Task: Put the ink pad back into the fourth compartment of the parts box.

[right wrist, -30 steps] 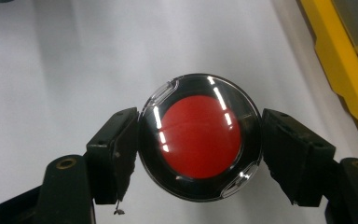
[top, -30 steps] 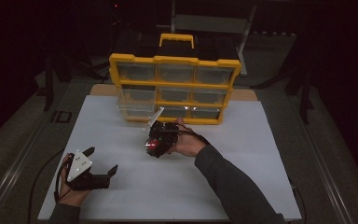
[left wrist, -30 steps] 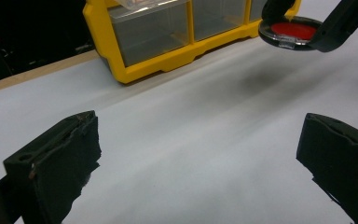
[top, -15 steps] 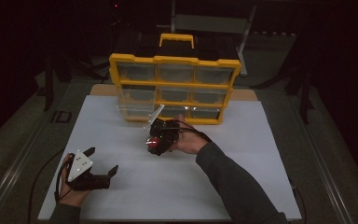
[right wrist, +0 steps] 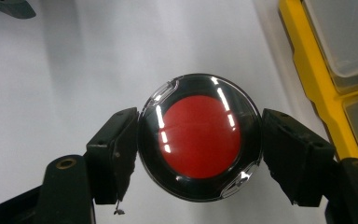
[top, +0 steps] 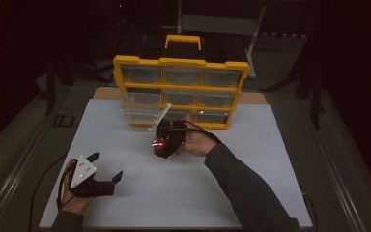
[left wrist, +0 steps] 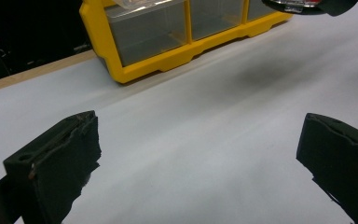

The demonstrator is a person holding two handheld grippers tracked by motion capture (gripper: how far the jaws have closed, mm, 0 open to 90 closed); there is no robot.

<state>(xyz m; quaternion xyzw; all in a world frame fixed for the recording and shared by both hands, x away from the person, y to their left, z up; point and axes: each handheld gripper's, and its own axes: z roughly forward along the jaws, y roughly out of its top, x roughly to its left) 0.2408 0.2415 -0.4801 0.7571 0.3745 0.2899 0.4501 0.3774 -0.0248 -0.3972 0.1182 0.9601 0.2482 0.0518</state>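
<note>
A round black disc with a red centre (right wrist: 200,136) sits squeezed between the two pads of the right gripper (right wrist: 199,140), one pad pressed on each side of its rim, so the claw is clamped on the disc at a fairly wide spread. Its glossy face catches streaks of light. In the high view the disc (top: 160,143) shows as a red glow at the tip of the right gripper (top: 166,140), held above the white mat (top: 251,193) around its middle, just in front of the yellow drawer cabinet (top: 181,61). A clear drawer (top: 145,112) stands pulled out of the cabinet's bottom row, at its left end, close beside the gripper. The cabinet stands at the far edge of the mat, its clear compartments in three rows under a yellow handle.

Well apart, near the mat's near left corner, the left gripper (top: 104,176) rests low in the person's hand, its claw spread wide with nothing between the pads (left wrist: 56,158) but bare mat.
</note>
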